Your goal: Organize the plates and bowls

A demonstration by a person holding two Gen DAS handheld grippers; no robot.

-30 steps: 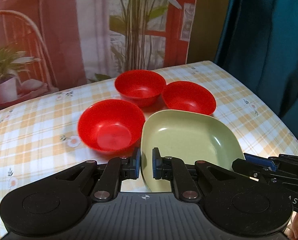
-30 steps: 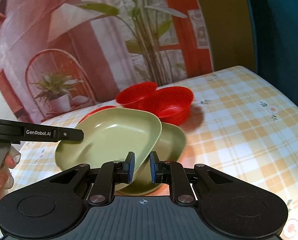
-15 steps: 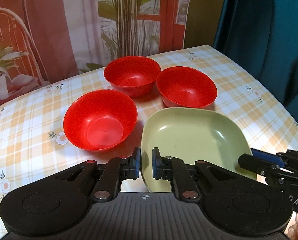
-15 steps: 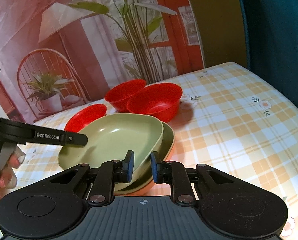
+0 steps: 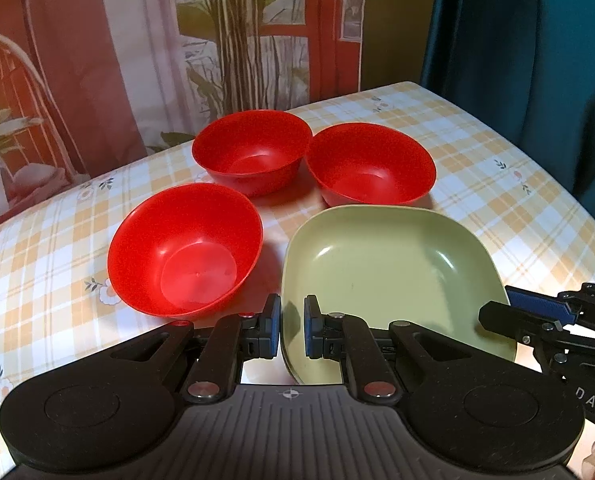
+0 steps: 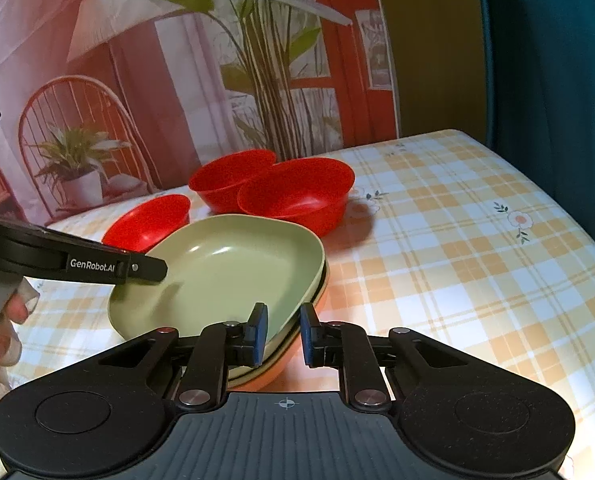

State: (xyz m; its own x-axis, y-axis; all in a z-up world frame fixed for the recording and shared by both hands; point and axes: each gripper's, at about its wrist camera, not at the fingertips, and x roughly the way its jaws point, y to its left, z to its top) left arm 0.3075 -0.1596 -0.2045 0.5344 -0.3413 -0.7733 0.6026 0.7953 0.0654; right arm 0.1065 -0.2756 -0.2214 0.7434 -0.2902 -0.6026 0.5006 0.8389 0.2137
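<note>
Now green plate (image 6: 233, 264) stacked flat, right gripper (image 6: 281, 334) astride its rim.

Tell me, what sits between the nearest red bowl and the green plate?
Nothing: in the left wrist view only bare checked tablecloth separates the nearest red bowl from the green plate.

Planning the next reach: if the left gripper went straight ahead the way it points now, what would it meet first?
Probably the green plate: its near rim already sits between the left gripper jaws. The red bowls lie further off.
</note>
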